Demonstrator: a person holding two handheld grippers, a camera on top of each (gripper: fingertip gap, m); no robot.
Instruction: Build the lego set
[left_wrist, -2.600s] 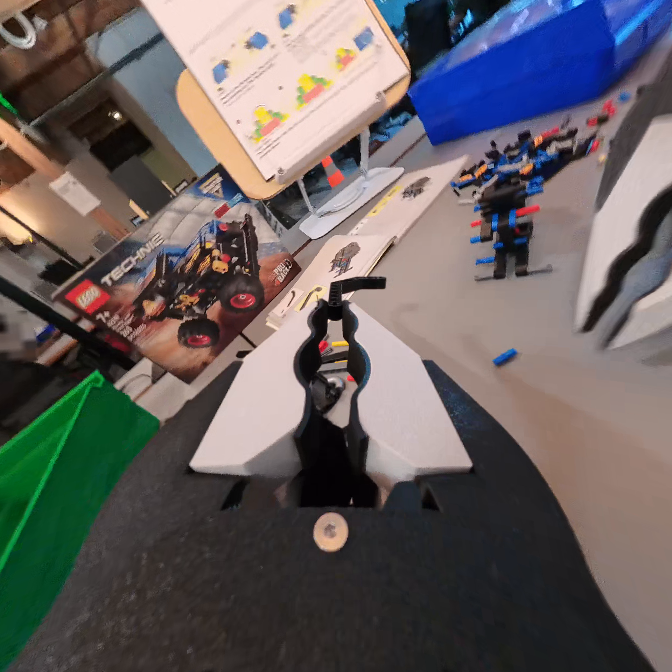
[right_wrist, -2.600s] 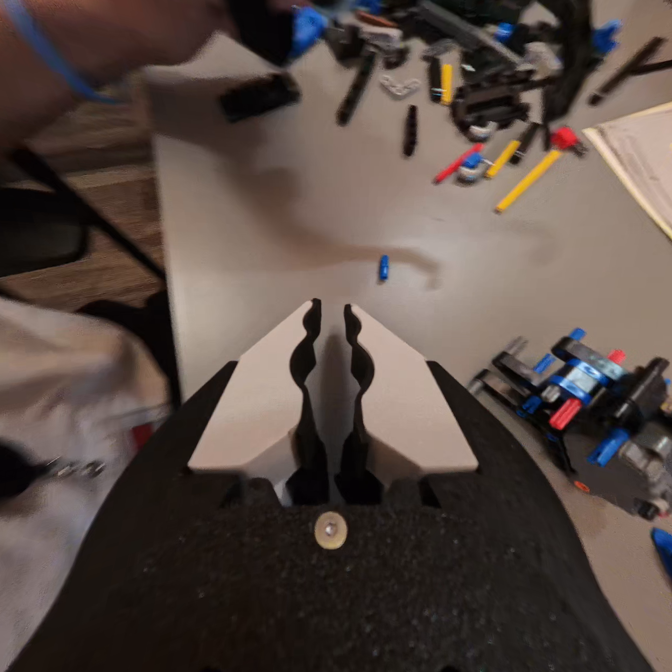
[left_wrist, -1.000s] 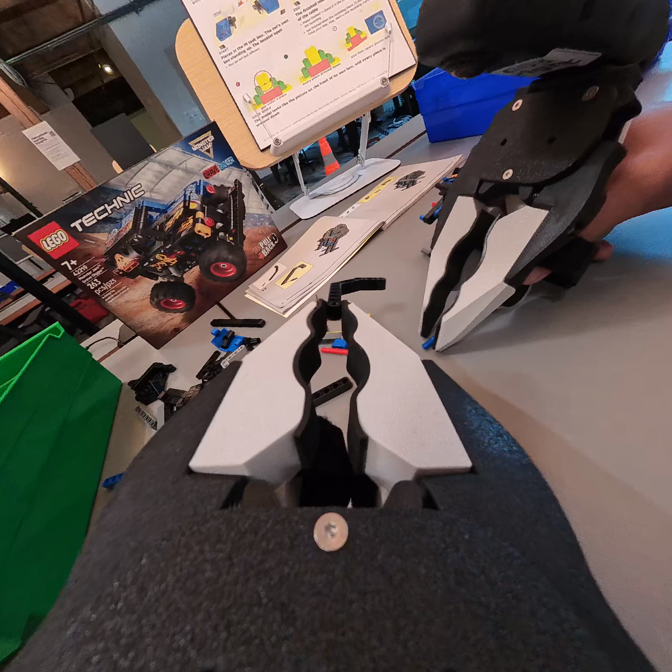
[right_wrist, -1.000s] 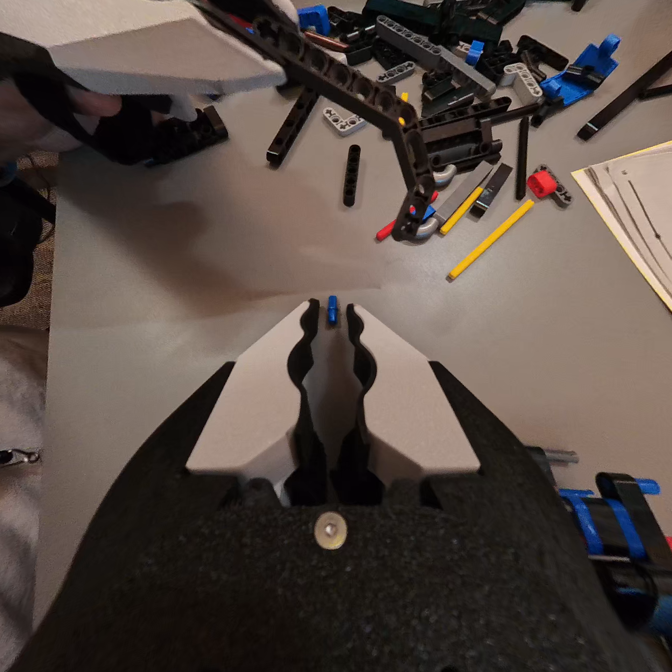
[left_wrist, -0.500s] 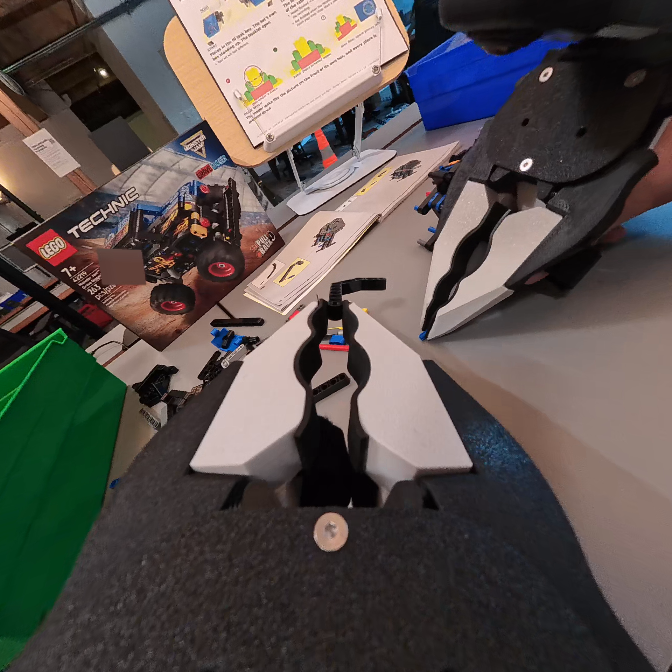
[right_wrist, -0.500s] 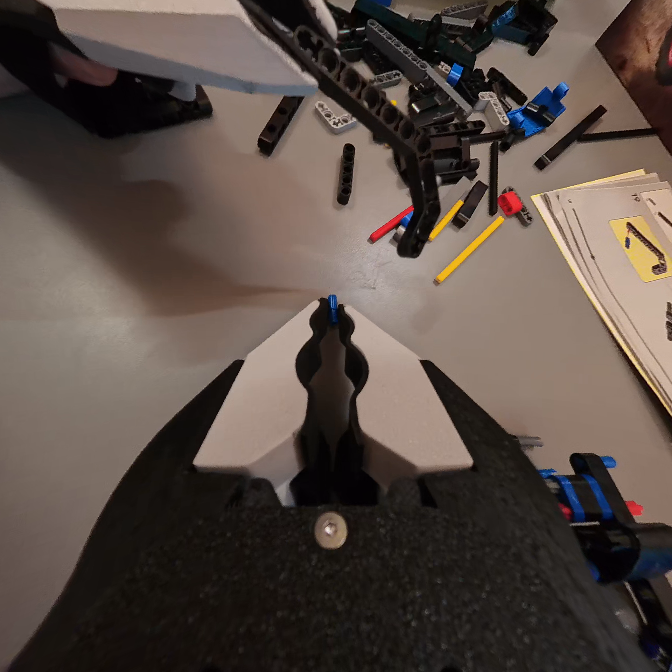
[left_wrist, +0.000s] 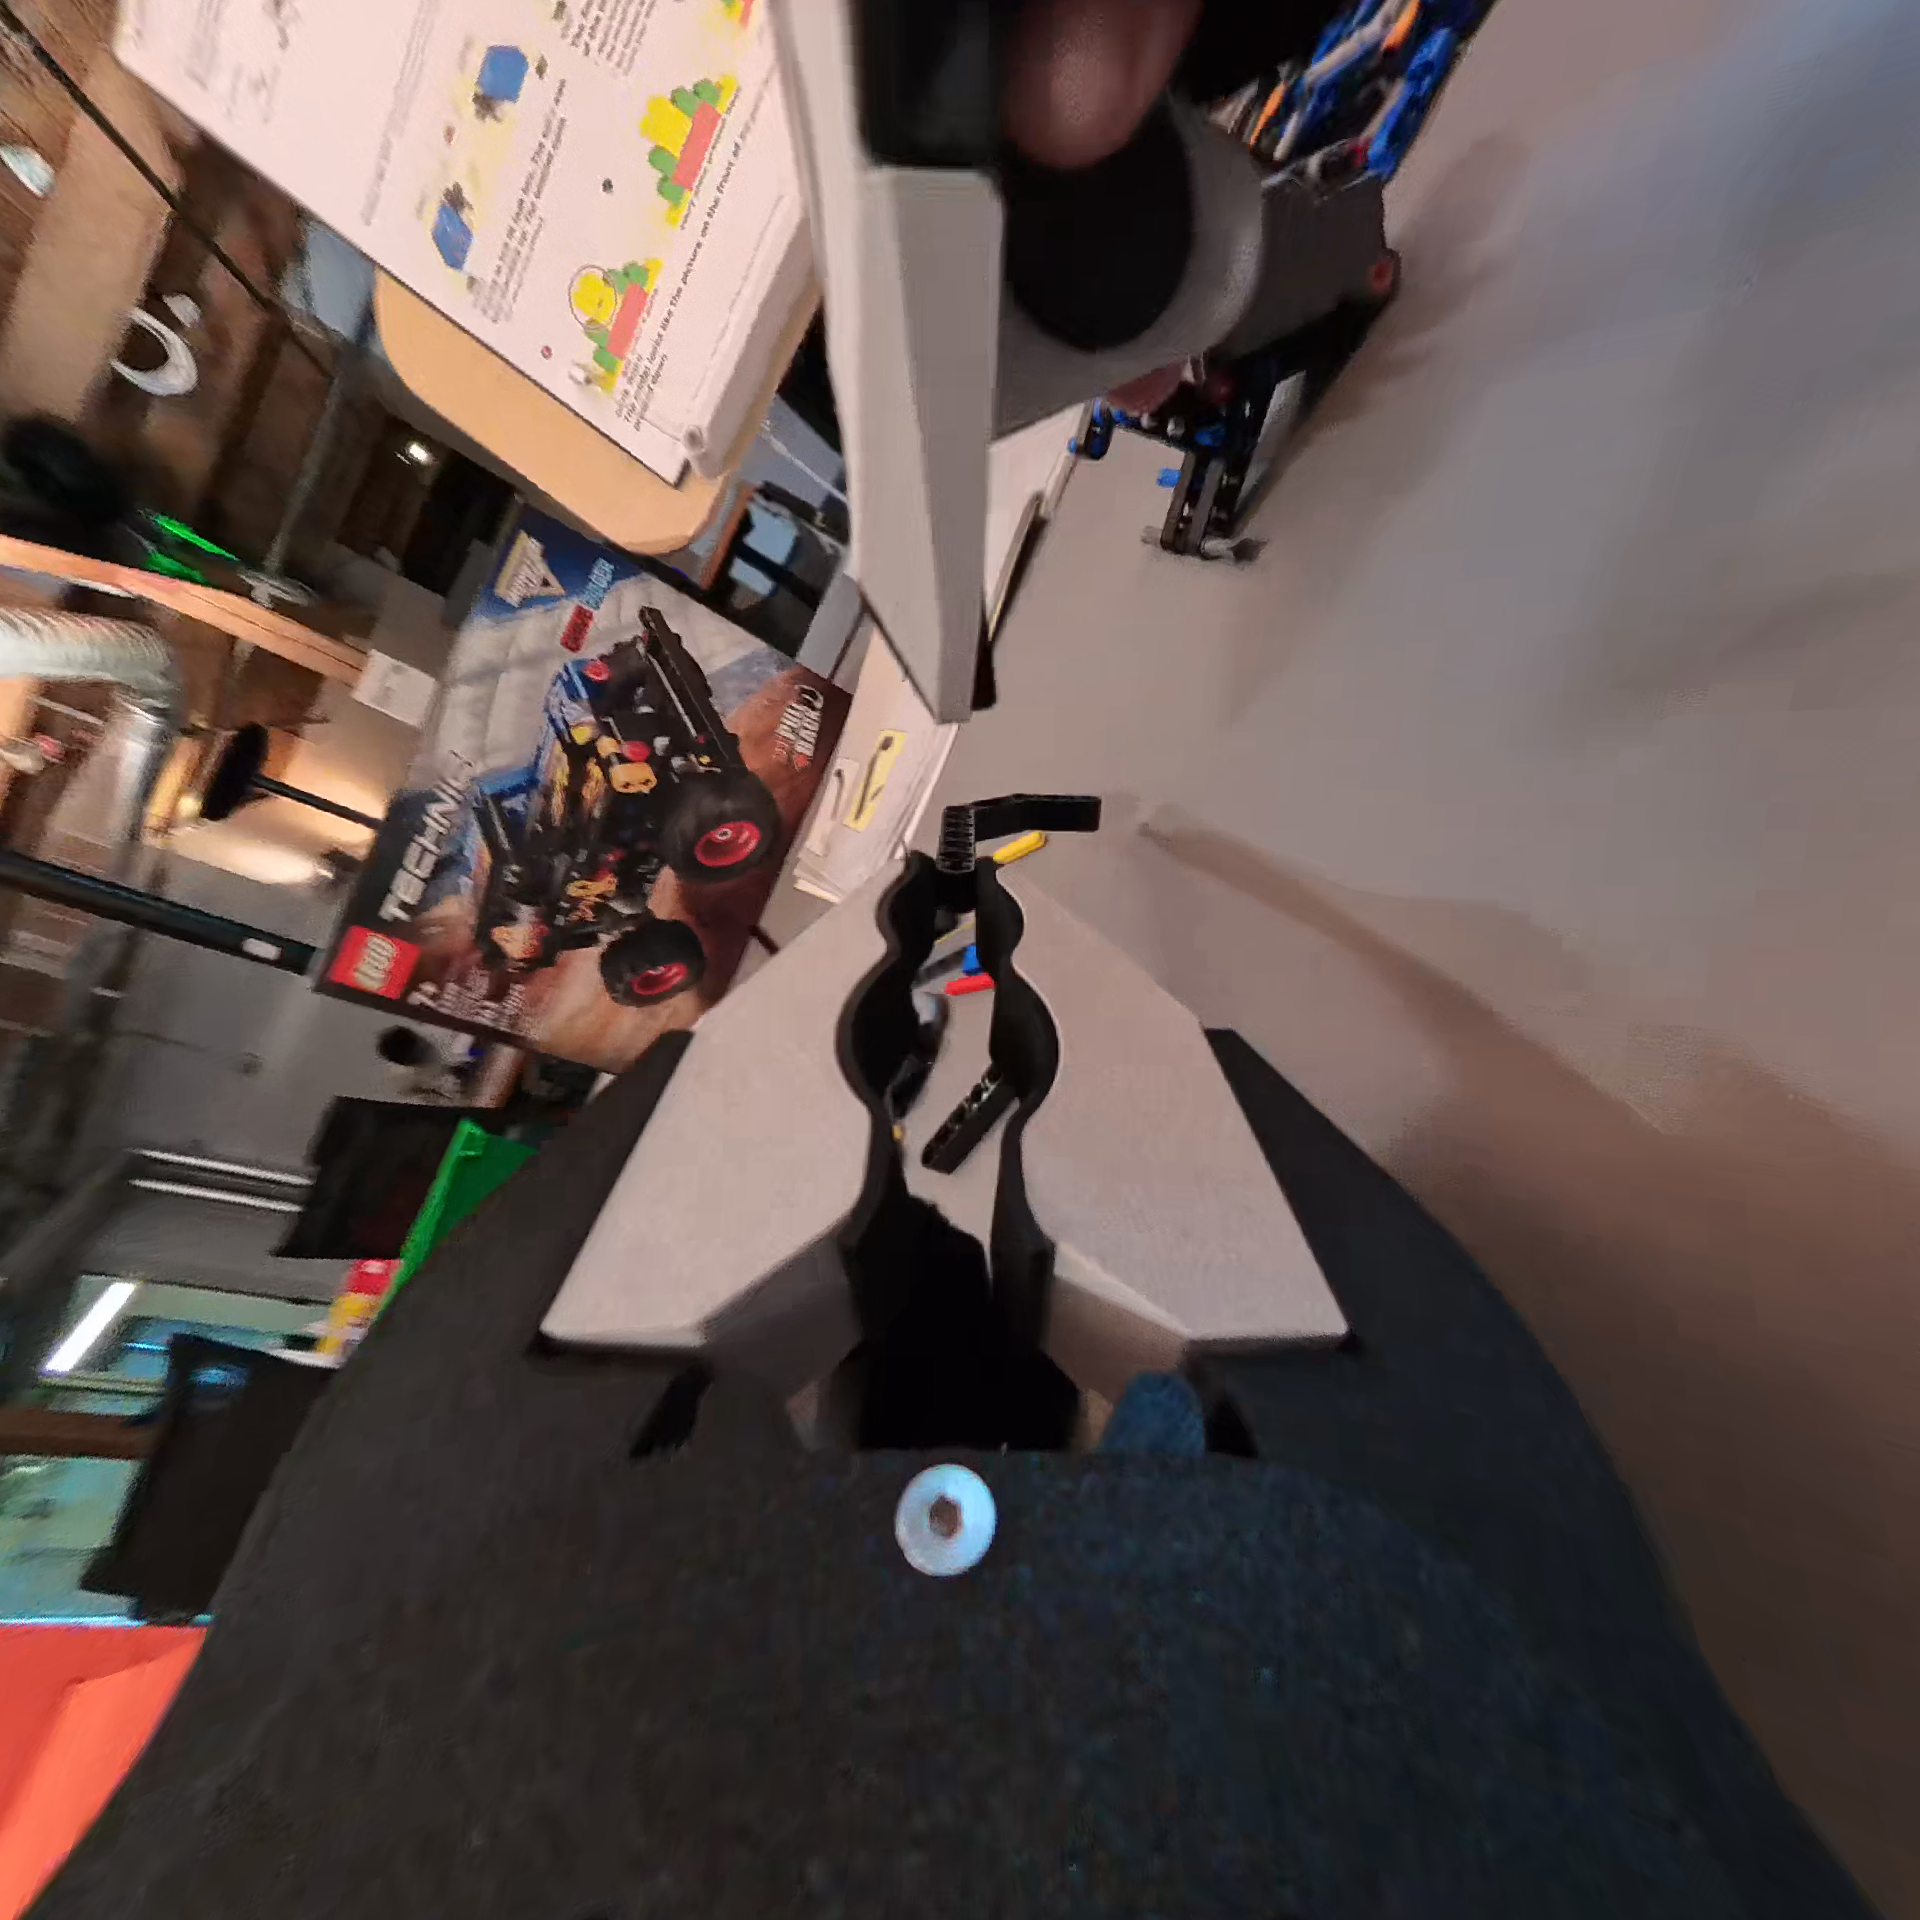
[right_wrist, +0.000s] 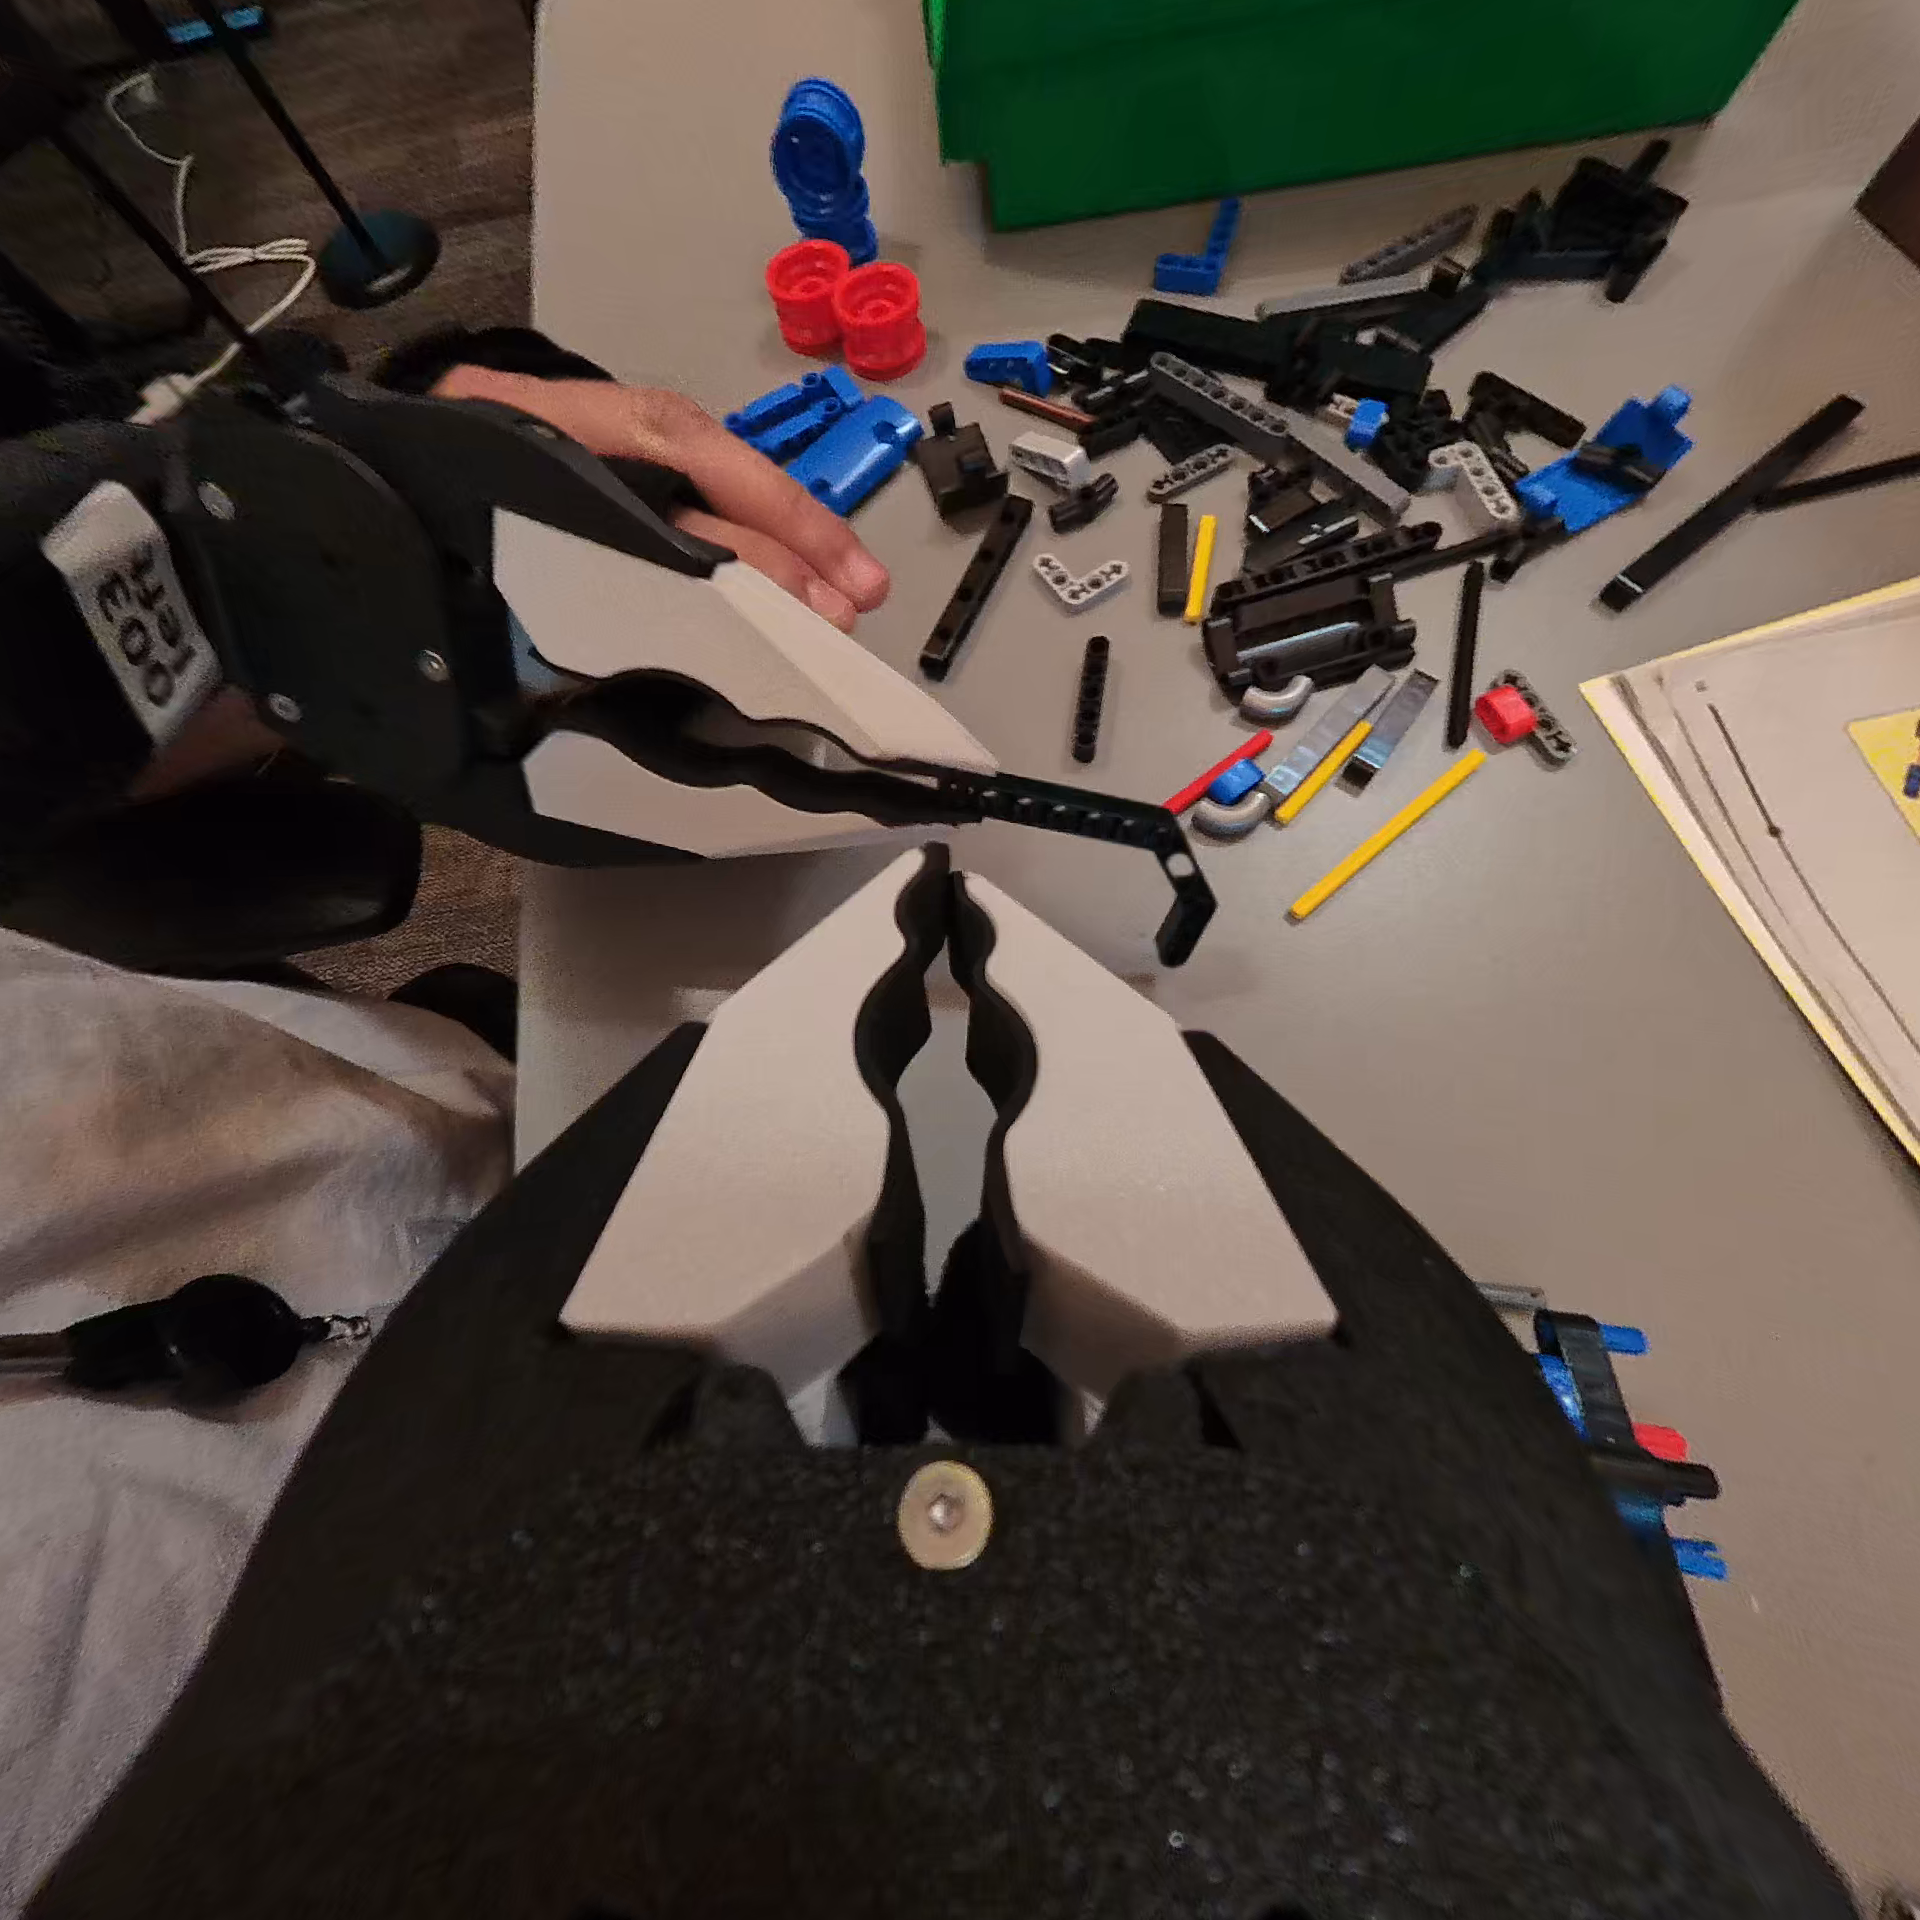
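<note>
My left gripper (left_wrist: 951, 868) is shut on a black bent beam (left_wrist: 1023, 812) whose angled end sticks out past the tips. In the right wrist view the left gripper (right_wrist: 935, 795) comes in from the left and holds the beam (right_wrist: 1091, 821) level above the table. My right gripper (right_wrist: 940, 862) is shut just below that beam; the small blue pin it closed on is hidden between its pads. In the left wrist view the right gripper (left_wrist: 961, 696) points down from the top. The partly built black and blue model (right_wrist: 1600, 1413) lies at the right edge and also shows in the left wrist view (left_wrist: 1216, 488).
Loose black, blue and grey parts (right_wrist: 1299, 468) lie on the grey table (right_wrist: 1455, 1091), with red wheels (right_wrist: 847, 307), blue wheels (right_wrist: 821, 156), a yellow axle (right_wrist: 1382, 836) and a green bin (right_wrist: 1299, 94). Instruction sheets (right_wrist: 1787, 810) lie right. The set box (left_wrist: 582, 831) stands behind. Both grippers' tips are close together, under 4 cm apart. Both grippers' tips are roughly 12 cm from the yellow axle (right_wrist: 1382, 836).
My right gripper closed on the blue pin on the table and rose with it. My left gripper rolled over and brought the black beam close above the right fingertips.
</note>
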